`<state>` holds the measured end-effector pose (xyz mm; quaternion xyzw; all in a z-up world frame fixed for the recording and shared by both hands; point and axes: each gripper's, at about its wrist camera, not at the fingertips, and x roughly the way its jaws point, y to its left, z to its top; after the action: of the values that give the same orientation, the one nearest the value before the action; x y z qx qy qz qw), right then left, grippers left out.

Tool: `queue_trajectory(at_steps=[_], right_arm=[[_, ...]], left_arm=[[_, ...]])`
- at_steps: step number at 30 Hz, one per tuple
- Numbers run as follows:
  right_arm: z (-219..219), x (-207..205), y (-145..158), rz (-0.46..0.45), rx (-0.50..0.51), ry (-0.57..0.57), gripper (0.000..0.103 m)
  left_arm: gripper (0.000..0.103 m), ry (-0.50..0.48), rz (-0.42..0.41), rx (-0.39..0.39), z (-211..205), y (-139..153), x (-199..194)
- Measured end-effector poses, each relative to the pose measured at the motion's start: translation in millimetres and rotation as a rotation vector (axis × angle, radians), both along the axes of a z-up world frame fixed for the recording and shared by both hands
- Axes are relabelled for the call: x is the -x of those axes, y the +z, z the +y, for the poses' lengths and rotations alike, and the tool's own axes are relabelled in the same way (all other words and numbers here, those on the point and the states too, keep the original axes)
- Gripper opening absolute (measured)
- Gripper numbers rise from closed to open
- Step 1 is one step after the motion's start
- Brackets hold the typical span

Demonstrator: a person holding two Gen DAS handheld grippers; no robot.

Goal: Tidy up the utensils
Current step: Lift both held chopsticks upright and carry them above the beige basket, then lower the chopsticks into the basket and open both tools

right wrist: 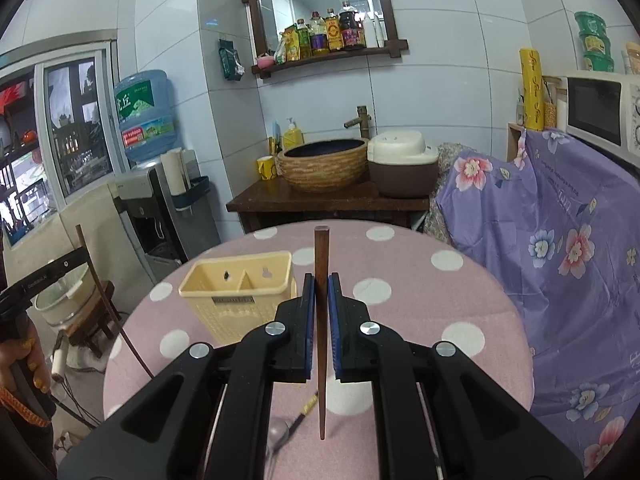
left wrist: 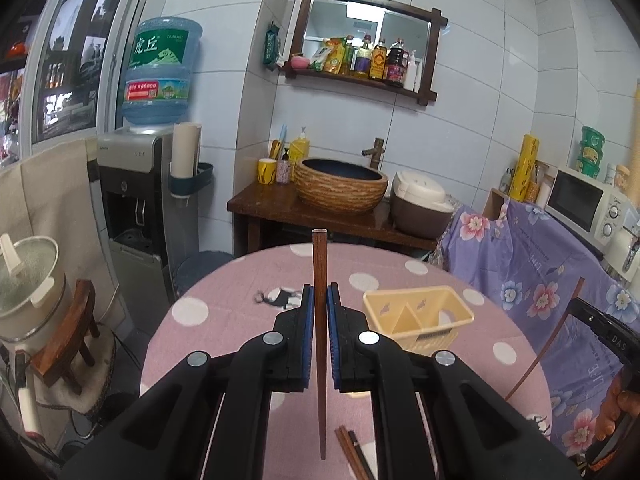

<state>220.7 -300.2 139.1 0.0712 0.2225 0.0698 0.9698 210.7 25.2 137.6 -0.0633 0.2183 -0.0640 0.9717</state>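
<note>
**Carrying chopsticks toward the holder**

Your left gripper (left wrist: pixel 319 296) and right gripper (right wrist: pixel 321 286) each have jaws clamped on one upright chopstick (left wrist: pixel 319 280), lifted near the yellow holder (right wrist: pixel 240 284) on the counter (right wrist: pixel 440 304). Risk: thin sticks may pivot, missing its compartments.

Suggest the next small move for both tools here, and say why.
Probably carry the left tool right toward the yellow utensil holder: each tool, right tool included, is shut on a wooden chopstick, and the holder's compartments look empty.
</note>
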Motion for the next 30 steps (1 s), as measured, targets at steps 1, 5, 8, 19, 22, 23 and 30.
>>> queue_trajectory(at_steps=[1, 5, 8, 19, 22, 23, 30], right_arm=[[1, -4, 10, -0.017, 0.000, -0.001, 0.008], [7, -21, 63, -0.098, -0.032, 0.003, 0.008], [13, -35, 101, -0.147, -0.071, 0.009, 0.008], [54, -80, 89, -0.185, -0.030, -0.022, 0.008], [57, -92, 57, -0.139, -0.024, -0.028, 0.008], [58, -96, 47, -0.121, -0.022, -0.027, 0.008], [57, -111, -5, -0.028, -0.044, -0.025, 0.008]], left_arm=[[0.008, -0.003, -0.008, 0.004, -1, 9, -4], [0.008, -0.011, -0.069, 0.037, -6, 56, -16], [0.008, -0.029, -0.103, 0.080, -14, 93, -30], [0.008, -0.005, -0.140, 0.044, -68, 64, -74], [0.008, -0.001, -0.117, 0.037, -74, 37, -81], [0.008, -0.004, -0.098, 0.035, -76, 24, -83], [0.008, -0.008, 0.002, 0.043, -74, -24, -91]])
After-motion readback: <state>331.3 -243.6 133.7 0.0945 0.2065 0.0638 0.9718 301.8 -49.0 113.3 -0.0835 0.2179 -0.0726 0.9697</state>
